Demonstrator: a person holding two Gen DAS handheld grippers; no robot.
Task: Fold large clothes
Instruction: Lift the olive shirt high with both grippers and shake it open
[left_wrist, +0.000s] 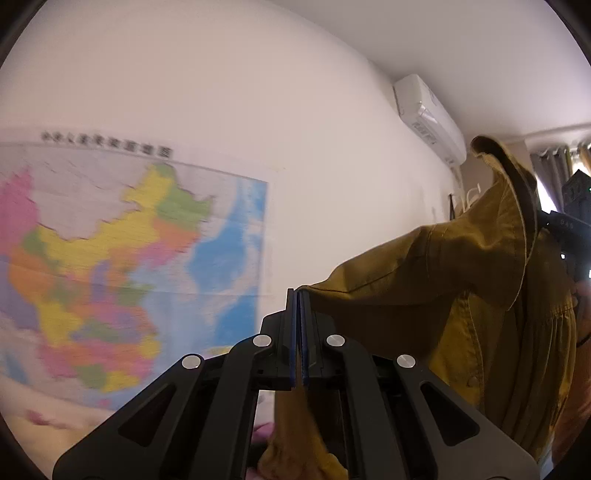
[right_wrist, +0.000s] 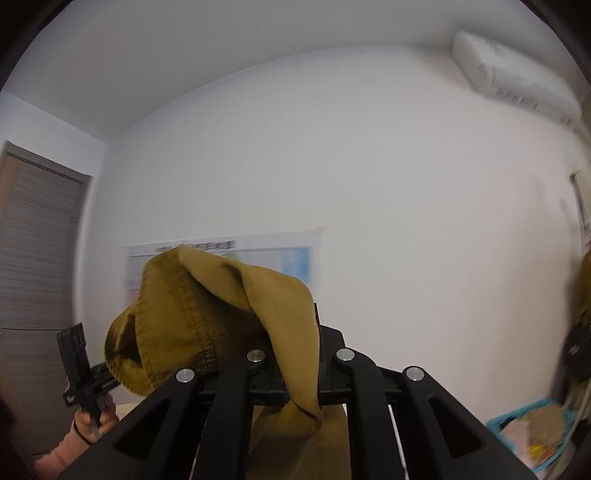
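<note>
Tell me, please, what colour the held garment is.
Mustard yellow garment; clearest in the left wrist view.

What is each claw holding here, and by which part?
Both hold the mustard-yellow jacket, lifted in the air. The left claw pinches a fabric edge; the right claw grips a stitched edge that flops over it. Exact garment parts are unclear.

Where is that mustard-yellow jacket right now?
The mustard jacket hangs in the air, pinched by the left tool and draped over the right tool, before the white wall with the map.
</note>
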